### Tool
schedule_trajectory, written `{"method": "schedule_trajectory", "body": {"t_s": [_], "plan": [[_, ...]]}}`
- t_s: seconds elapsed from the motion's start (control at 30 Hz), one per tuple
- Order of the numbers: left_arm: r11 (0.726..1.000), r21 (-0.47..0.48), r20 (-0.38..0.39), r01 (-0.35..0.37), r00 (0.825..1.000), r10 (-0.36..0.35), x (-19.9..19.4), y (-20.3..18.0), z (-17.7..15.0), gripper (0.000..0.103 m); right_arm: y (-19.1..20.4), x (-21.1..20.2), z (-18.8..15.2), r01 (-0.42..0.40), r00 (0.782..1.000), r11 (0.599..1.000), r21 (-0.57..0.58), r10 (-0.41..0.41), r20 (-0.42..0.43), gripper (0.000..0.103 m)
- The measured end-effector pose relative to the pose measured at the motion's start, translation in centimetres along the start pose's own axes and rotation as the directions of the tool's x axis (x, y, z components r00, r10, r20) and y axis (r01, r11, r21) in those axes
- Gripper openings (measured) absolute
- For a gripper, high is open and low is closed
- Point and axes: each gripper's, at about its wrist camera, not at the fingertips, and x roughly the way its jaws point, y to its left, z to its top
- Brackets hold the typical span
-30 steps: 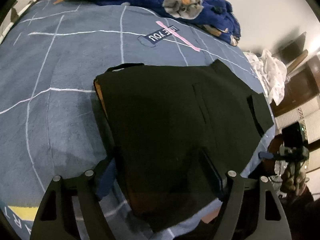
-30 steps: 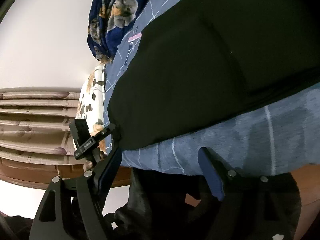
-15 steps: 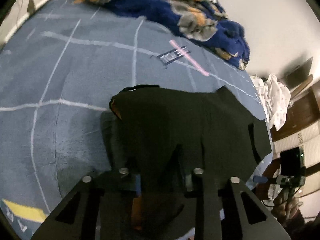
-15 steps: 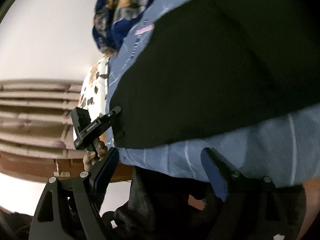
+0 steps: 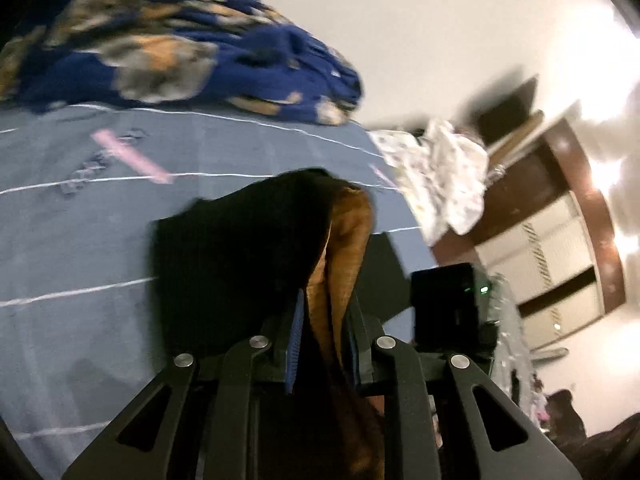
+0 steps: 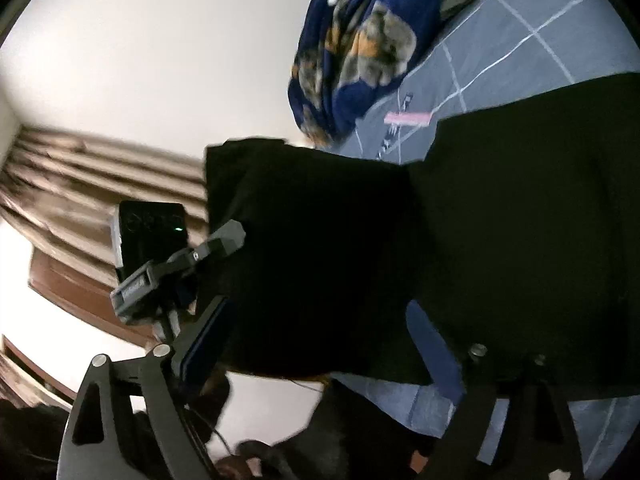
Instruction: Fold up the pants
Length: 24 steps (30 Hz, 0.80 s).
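Black pants (image 5: 240, 260) lie on a blue-grey bed sheet (image 5: 80, 240) with white lines. My left gripper (image 5: 325, 320) has raised one edge off the bed. Its jaws are closing, and the blue pads press a fold whose brown lining (image 5: 348, 248) shows. In the right wrist view the lifted flap (image 6: 320, 240) hangs from the left gripper (image 6: 224, 240), and the rest of the pants (image 6: 520, 240) stays flat. My right gripper (image 6: 320, 332) stands at the bed's near edge with its jaws opening. Black cloth spans the wide gap, and neither pad presses it.
A navy flowered blanket (image 5: 160, 40) is heaped at the far end of the bed. White patterned cloth (image 5: 440, 176) lies past the bed's right corner, before dark wooden furniture (image 5: 560, 220). Brown curtains (image 6: 80, 168) hang to the left in the right wrist view.
My left gripper went from open to shut on the pants' near edge, then lifted it up and to the right, baring the brown lining. My right gripper spread wider and tilted upward.
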Motion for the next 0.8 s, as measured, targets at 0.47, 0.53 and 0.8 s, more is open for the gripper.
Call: {"method": "schedule_trajectory", "body": {"t_s": [0.47,0.53,0.8], "plan": [[0.996,0.068,0.038,-0.057,0.998,0.054,2.6,-0.5,-0.1,0.019,-5.1,-2.0,1.0,-0.016,1.000,0.991,0.134,0.013,0.025,0.103],[0.996,0.022,0.025,-0.087,0.996,0.087,2.1,1.4,-1.2,0.021,-4.9,-1.4,1.0,0.055,0.998,0.992,0.112,-0.055,-0.007,0.092],[0.973,-0.036,0.027,-0.228,0.973,0.229,0.3,5.4,-5.0,0.022,-4.7,-0.7,1.3,0.240,0.970,0.969,0.051,-0.237,-0.059,0.016]]}}
